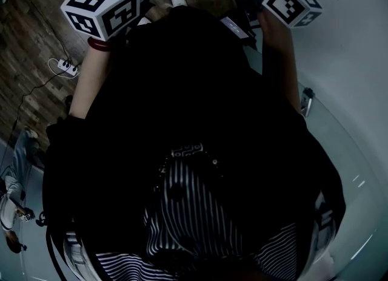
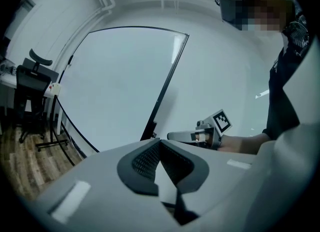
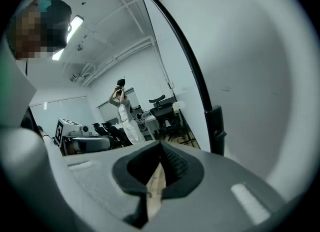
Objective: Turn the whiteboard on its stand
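Note:
The whiteboard (image 2: 120,85) is a large white panel in a thin black frame, standing upright ahead of my left gripper (image 2: 160,143). That gripper is shut, nothing between its pads. In the right gripper view the whiteboard (image 3: 245,75) fills the right side, its black edge (image 3: 182,58) running down to a black clamp (image 3: 216,131). My right gripper (image 3: 161,146) is shut and empty, close beside that edge. The head view shows only the two marker cubes, the left one (image 1: 100,3) and the right one (image 1: 292,3), held up in front of my dark torso; the jaws are hidden there.
A black office chair (image 2: 30,90) and stand legs sit on the wooden floor at the left. A person in white (image 3: 125,113) stands far off among desks and chairs (image 3: 162,108). A white power strip (image 1: 65,67) lies on the floor.

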Tool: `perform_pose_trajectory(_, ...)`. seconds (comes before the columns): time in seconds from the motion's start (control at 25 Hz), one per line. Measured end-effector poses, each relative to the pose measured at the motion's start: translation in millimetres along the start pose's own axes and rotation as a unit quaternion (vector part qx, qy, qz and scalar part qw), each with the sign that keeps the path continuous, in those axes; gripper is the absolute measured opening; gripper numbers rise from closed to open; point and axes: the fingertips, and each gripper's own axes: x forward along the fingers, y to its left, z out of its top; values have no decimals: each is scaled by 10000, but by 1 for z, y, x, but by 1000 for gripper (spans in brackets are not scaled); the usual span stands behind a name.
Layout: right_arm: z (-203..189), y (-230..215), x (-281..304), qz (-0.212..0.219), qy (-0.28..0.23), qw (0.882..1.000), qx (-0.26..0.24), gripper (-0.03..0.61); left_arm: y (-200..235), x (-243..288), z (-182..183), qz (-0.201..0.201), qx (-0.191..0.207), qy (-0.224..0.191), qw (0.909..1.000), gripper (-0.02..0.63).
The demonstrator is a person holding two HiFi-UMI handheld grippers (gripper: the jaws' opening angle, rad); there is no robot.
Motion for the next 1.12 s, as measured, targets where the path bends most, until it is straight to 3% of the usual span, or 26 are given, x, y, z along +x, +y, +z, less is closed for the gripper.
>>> perform_pose_trajectory(0.24, 20, -40, 44, 373, 21, 9993, -58, 2, 32, 27, 20, 387, -37, -333, 9987, -2)
perform_pose_trajectory(0.4, 12, -62, 34, 481, -55, 9987, -184, 3, 18, 49, 1, 513, 70, -271, 9983, -2)
perform_pose_trajectory(0.6, 47, -93, 24, 601, -41, 9977, -302, 6, 10, 76, 21, 695, 20, -232, 9973, -2)
perform_pose_trajectory(0.8, 57, -126, 30, 305, -83, 9977, -603, 80, 25, 92, 20, 955, -79, -206, 9952, -2)
perform_pose_trajectory(1.12, 80, -124, 5, 641, -200, 9954, -686, 129, 8, 118, 32, 1005, -101, -240, 9946, -2)
